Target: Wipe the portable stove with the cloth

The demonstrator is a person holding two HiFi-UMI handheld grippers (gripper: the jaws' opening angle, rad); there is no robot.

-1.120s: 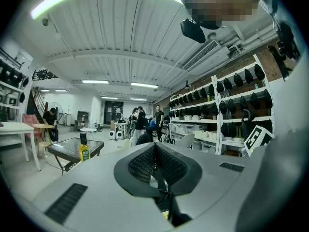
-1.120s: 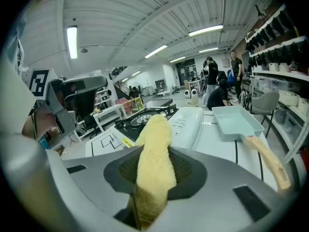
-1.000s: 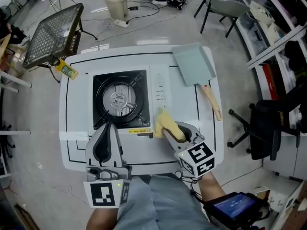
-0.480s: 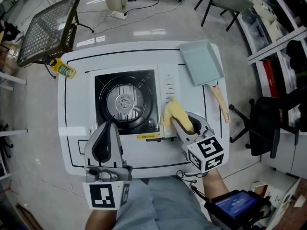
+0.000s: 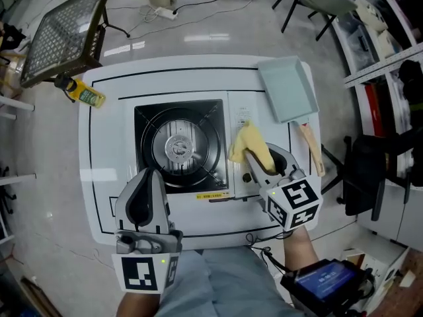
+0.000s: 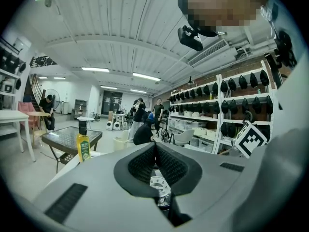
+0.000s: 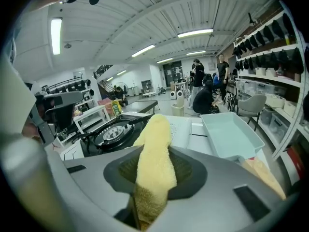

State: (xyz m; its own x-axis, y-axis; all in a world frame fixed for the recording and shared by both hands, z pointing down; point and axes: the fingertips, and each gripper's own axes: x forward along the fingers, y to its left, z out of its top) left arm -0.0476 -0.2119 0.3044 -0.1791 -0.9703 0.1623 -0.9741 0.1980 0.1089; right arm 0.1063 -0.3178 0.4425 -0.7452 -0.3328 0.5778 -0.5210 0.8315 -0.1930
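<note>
Yellow terry cloth (image 5: 250,144) is clamped between the jaws of the right gripper (image 5: 258,162). In the right gripper view the cloth (image 7: 153,163) fills the space between the two dark pads (image 7: 189,170) and bulges forward past the tips of that gripper (image 7: 155,129). From the head view its free end lies over the white right-hand panel of the portable stove (image 5: 238,121), just beside the black burner top with its round silver burner (image 5: 177,148). Whether it presses on the panel cannot be told.

The right gripper slants down toward the stove from the near right, and its marker cube (image 5: 294,202) faces up. The left gripper (image 5: 147,189) hangs over the near left corner of the stove with its jaws together and nothing held. In its own view the left gripper's (image 6: 155,148) ribbed pads meet at the tip.

The stove sits in the middle of a white table (image 5: 106,111) with a black outline. A pale blue-green dustpan (image 5: 287,88) with a wooden handle (image 5: 310,147) lies at the table's far right corner, and a small yellow-green bottle (image 5: 86,96) lies at the far left edge.
</note>
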